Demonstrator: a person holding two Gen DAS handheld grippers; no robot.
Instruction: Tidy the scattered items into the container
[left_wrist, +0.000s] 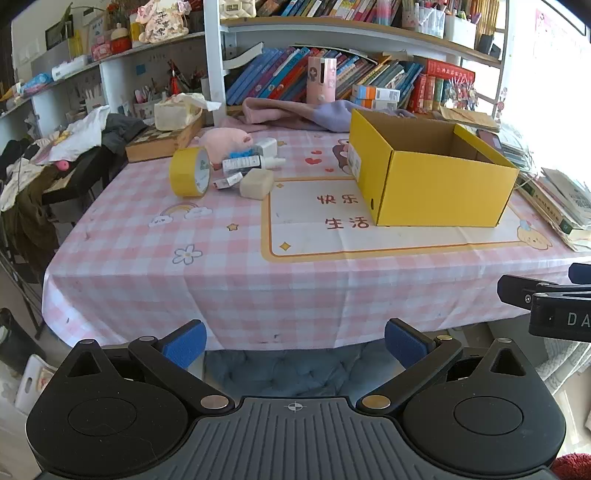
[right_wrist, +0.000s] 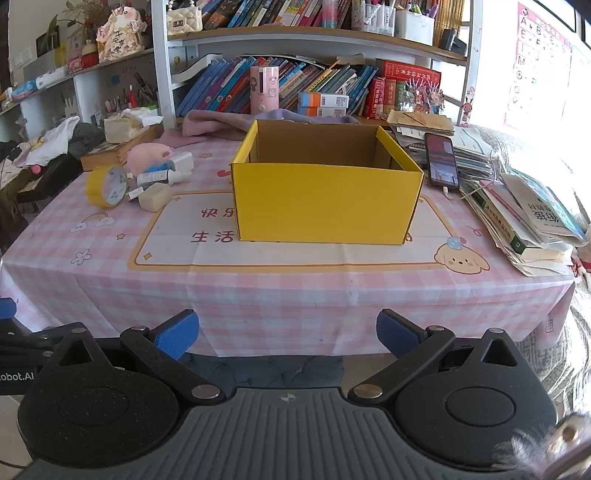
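The tabletop (left_wrist: 229, 288) stretched ahead of me, with the yellow box (right_wrist: 327, 201) standing open and, as far as I could see, empty, straight in front of my right gripper (right_wrist: 286, 334). The scattered items lay well left of it: tape roll (left_wrist: 189, 171), pink plush (left_wrist: 225, 142), soap block (left_wrist: 256, 183), small bottles (left_wrist: 245, 162). My left gripper (left_wrist: 294, 341) was nearer them; both grippers hung apart, holding nothing

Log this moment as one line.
left hand-held gripper open, empty | right hand-held gripper open, empty | yellow cardboard box looks empty | yellow tape roll untouched
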